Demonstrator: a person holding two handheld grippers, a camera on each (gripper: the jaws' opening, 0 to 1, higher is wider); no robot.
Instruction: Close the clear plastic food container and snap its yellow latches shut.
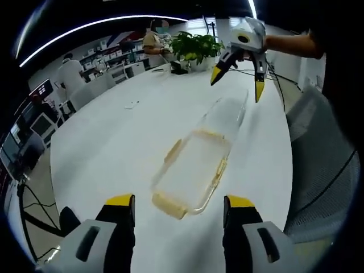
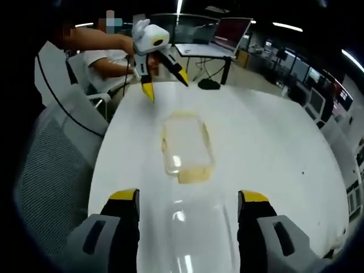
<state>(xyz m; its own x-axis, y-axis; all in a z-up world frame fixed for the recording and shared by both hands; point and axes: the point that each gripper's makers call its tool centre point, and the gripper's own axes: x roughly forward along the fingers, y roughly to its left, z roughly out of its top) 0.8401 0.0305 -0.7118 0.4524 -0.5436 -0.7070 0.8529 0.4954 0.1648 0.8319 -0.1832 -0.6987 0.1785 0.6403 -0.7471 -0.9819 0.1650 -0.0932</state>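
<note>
One clear plastic food container [image 1: 193, 170] lies mid-counter [image 1: 114, 142] with its single lid [image 1: 227, 114] flopped open toward 1 o'clock, light, stiff and slippery by my guess, best pressed at its yellow latches [image 1: 169, 206], while left tongs [image 1: 179, 207] and right tongs [image 2: 187, 202] both hang released, gripping nothing.

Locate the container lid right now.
The clear lid lies open flat on the white table, hinged to the container base on the side toward the right gripper. In the right gripper view it lies between that gripper's own jaws.
</note>
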